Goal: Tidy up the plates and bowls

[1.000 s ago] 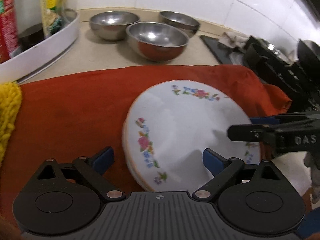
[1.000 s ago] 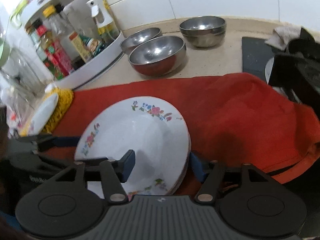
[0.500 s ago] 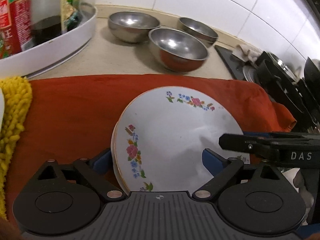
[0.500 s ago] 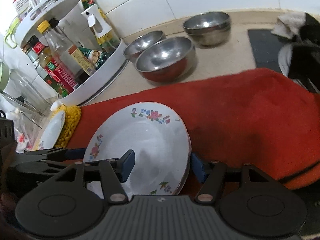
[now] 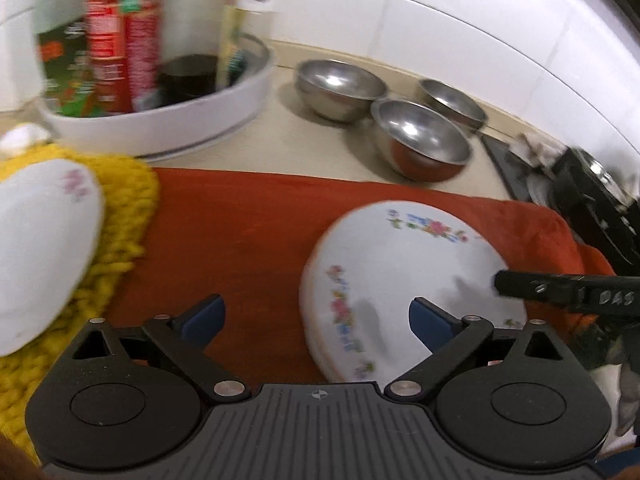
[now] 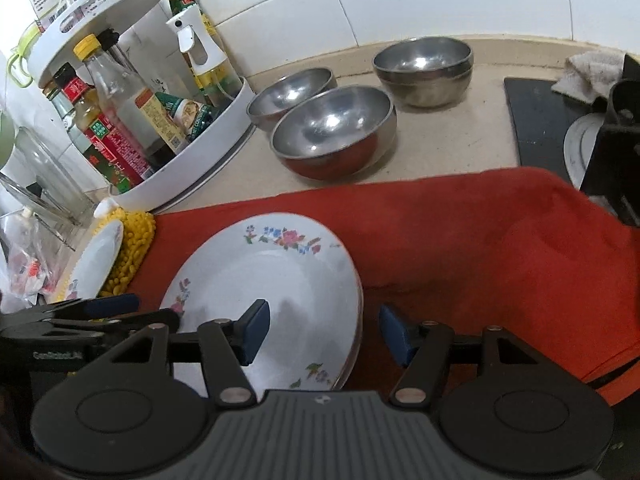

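apparently plates [image 6: 264,284] sat stacked on red cloth [image 6: 480,240], cushioned. right gripper [image 6: 322,334] jaws half spread astride stack rim, not pinching. left gripper [image 5: 316,318] jaws opening, empty, beside stack.

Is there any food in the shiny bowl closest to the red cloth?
Empty. The steel bowl nearest the red cloth shows only its bare, shiny inside with light reflecting off it; no food or liquid is visible.

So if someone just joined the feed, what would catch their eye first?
The stack of floral plates on the red cloth, with the right gripper straddling its rim. Behind it, three steel bowls cluster on the counter beside the white bottle caddy. Another floral plate lies on a yellow mat.
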Demonstrator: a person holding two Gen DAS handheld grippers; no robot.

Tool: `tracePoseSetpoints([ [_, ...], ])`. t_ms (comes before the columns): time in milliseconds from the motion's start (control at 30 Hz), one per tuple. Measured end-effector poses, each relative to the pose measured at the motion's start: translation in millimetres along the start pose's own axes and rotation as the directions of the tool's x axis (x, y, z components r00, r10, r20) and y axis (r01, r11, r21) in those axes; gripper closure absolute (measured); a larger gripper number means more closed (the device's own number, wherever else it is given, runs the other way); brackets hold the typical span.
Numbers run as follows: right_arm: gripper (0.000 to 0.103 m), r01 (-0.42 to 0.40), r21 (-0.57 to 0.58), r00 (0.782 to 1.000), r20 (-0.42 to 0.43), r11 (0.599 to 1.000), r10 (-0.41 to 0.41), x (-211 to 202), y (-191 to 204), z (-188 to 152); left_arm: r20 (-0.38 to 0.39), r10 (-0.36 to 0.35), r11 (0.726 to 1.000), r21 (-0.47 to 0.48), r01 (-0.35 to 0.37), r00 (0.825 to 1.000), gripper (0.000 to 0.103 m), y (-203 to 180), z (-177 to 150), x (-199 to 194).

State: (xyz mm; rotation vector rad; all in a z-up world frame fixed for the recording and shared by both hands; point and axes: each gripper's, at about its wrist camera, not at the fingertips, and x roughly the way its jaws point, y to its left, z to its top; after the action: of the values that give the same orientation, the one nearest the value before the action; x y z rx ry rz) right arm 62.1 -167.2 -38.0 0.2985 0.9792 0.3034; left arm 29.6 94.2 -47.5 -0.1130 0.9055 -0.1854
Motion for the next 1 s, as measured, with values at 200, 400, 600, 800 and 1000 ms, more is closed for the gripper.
tracePoseSetpoints([
  [200,0.046,-0.025,-0.072,0.998,0.058,0.997,0.030,-6.2,7.1,17.4,0.065,0.173,0.983,-0.071,-0.168,0.983,0.001,22.7,-7.1,-31.8],
  [400,0.045,-0.070,-0.156,0.993,0.081,0.985,0.084,3.6,35.8,34.9,0.100,0.326,0.938,-0.157,-0.308,0.940,0.000,62.3,-9.3,-59.1],
  [600,0.041,-0.111,-0.213,0.985,0.107,0.971,0.136,12.3,75.2,45.3,0.138,0.423,0.896,-0.211,-0.390,0.896,0.000,104.7,-4.4,-80.6],
  [800,0.041,-0.120,-0.259,0.981,0.114,0.958,0.154,25.1,117.9,51.6,0.156,0.466,0.872,-0.245,-0.423,0.871,0.000,142.0,-1.7,-98.0],
  [1000,0.041,-0.162,-0.280,0.978,0.080,0.946,0.191,43.9,159.9,53.5,0.155,0.467,0.869,-0.263,-0.419,0.871,0.000,172.6,-1.8,-104.5],
])
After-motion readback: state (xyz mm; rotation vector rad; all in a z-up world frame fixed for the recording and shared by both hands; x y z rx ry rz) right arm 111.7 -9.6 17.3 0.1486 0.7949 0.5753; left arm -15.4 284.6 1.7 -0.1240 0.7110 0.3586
